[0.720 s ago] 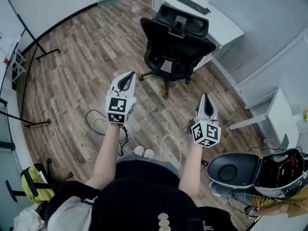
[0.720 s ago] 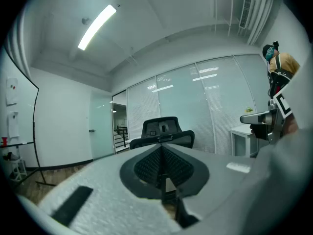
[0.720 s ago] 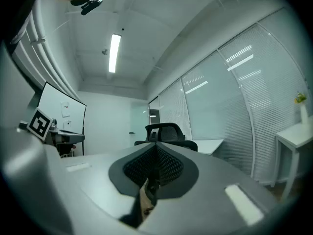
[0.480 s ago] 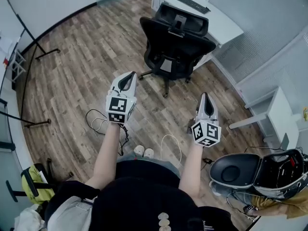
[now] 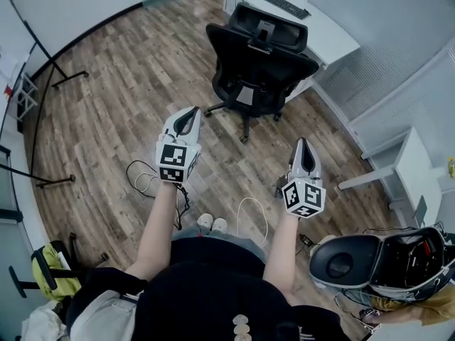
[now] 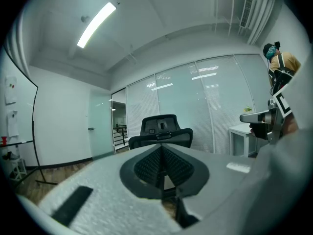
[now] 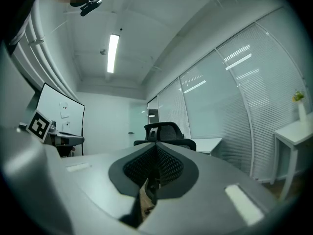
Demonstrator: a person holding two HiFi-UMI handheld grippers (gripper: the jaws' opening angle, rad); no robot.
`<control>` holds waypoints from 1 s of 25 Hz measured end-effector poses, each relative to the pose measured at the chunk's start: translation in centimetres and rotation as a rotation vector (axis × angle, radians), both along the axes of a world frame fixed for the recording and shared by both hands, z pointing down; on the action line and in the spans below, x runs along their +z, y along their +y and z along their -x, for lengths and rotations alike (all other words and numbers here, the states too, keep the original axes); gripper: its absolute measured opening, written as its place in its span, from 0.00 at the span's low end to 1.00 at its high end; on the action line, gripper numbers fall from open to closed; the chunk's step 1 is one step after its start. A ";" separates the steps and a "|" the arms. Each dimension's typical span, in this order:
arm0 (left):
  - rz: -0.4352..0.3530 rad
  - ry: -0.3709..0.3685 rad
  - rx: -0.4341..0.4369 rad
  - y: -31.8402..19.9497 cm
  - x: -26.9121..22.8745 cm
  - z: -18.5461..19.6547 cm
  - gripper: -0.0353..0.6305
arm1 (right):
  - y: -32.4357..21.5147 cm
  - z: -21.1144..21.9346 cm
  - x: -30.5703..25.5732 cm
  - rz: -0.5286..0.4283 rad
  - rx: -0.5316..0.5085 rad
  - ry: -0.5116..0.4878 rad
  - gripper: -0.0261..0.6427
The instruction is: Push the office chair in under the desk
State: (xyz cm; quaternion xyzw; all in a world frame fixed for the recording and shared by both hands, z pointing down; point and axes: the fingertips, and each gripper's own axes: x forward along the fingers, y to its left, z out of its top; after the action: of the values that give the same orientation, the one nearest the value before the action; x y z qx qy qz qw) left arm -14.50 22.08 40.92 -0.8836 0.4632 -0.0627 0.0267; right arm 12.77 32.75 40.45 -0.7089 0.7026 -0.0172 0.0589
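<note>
The wood-plank floor (image 5: 121,84) is seen carrying the office chair (image 5: 259,62), stood on its wheeled base just beside the white desk (image 5: 330,38). A keyboard (image 5: 282,6) is laid on the desk top. Loops of white cable (image 5: 250,219) are spread near a pair of shoes (image 5: 212,224). An open case (image 5: 377,258) is set on the boards at lower right, and a black stand's legs (image 5: 67,77) are planted at left.

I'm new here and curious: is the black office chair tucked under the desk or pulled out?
Pulled out. The office chair stands before the desk, its wheeled base in the open on the wood floor.
</note>
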 end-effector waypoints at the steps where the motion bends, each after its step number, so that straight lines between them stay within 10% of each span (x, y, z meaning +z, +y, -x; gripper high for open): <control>1: 0.001 -0.001 -0.001 0.0 0.0 0.0 0.06 | 0.0 -0.1 0.1 0.000 0.001 -0.002 0.05; 16: 0.000 0.016 -0.052 0.7 0.1 -0.7 0.07 | 0.1 -0.8 0.7 -0.017 -0.071 -0.040 0.11; 25: 0.002 0.062 -0.037 2.0 1.1 -2.1 0.28 | -0.6 -2.0 1.9 -0.018 -0.121 -0.058 0.21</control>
State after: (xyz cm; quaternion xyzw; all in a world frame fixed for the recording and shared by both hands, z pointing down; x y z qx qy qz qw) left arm -12.39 24.10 42.05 -0.8766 0.4798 -0.0364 0.0103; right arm 14.82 32.14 42.31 -0.6640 0.7421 -0.0350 0.0845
